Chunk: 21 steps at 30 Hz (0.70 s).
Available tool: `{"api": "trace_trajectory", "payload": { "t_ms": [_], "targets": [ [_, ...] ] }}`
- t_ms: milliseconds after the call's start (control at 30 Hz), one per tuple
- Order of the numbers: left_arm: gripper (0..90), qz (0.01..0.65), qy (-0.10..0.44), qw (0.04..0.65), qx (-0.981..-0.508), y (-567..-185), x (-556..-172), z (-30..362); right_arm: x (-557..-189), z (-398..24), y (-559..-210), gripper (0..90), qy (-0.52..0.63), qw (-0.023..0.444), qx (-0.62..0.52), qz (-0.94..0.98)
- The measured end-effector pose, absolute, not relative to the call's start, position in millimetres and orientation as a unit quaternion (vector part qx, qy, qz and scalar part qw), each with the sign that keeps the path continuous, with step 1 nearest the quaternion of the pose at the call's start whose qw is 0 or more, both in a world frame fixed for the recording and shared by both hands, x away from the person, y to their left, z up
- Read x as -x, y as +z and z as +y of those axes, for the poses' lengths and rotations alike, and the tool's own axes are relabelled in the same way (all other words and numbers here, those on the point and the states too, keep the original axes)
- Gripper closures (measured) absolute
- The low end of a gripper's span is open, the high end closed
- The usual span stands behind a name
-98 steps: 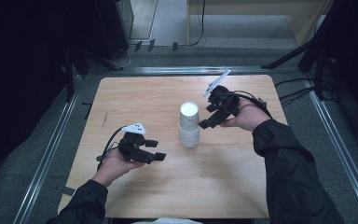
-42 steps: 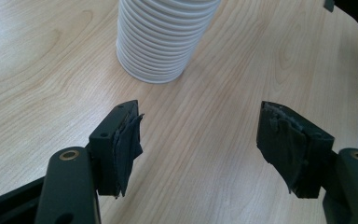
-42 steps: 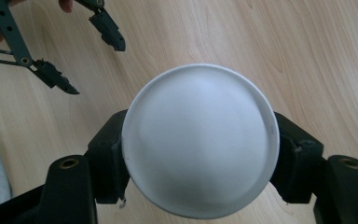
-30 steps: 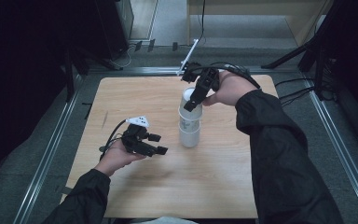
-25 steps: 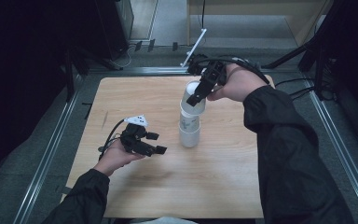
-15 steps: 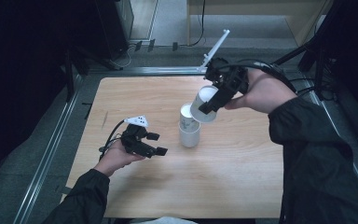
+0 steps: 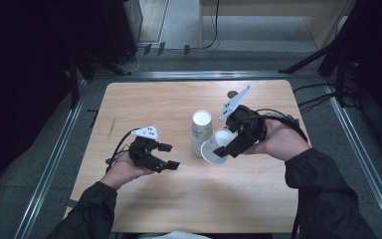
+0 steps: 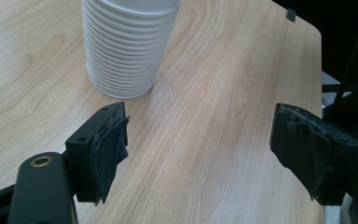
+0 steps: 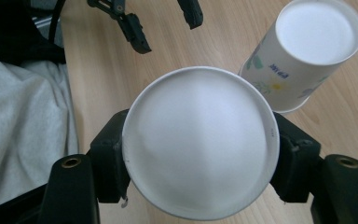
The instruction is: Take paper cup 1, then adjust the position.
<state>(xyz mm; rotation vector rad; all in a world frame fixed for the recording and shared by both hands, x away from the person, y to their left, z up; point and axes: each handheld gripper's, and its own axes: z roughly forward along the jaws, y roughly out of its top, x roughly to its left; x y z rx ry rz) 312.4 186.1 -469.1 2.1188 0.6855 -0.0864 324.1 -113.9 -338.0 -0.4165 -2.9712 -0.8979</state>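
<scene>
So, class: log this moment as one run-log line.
right tongs: shut on paper cup | left tongs: open, just opening, nothing between | cup stack: upside down, table

The left gripper [image 7: 166,155] rests low in its hand, left of the cup stack [image 7: 201,130], jaws just opened and empty. The right gripper [image 7: 223,147] sits right of the stack, clamped on a tilted cup [image 7: 218,147].

A light wooden table [image 7: 189,199] with rounded corners carries a stack of white paper cups [image 7: 201,130], upside down, near its middle.

Wooden table [image 7: 144,104] (grey floor [image 7: 328,134] around)
</scene>
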Motion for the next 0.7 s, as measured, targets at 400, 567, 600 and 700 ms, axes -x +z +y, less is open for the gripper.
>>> {"api": "trace_trajectory", "payload": {
  "t_ms": [400,567,600,700],
  "targets": [
    [18.7,0.259,-0.040,0.439,-0.859,-470.7,-310.0,180.1,-321.9,-116.2,-400.4,33.7,-0.327,0.026,0.142,-0.934],
    [15.7,0.259,-0.047,0.439,-0.859,-472.7,-310.3,179.1,-320.2,-116.2,-416.0,33.8,-0.350,0.031,0.124,-0.928],
    [14.5,0.258,-0.049,0.438,-0.860,-473.0,-310.0,178.4,-320.0,-116.0,-419.2,33.8,-0.355,0.030,0.125,-0.926],
    [13.0,0.250,-0.052,0.443,-0.859,-472.9,-308.9,176.3,-320.0,-114.8,-428.0,33.9,-0.360,0.035,0.127,-0.924]
  ]
}}
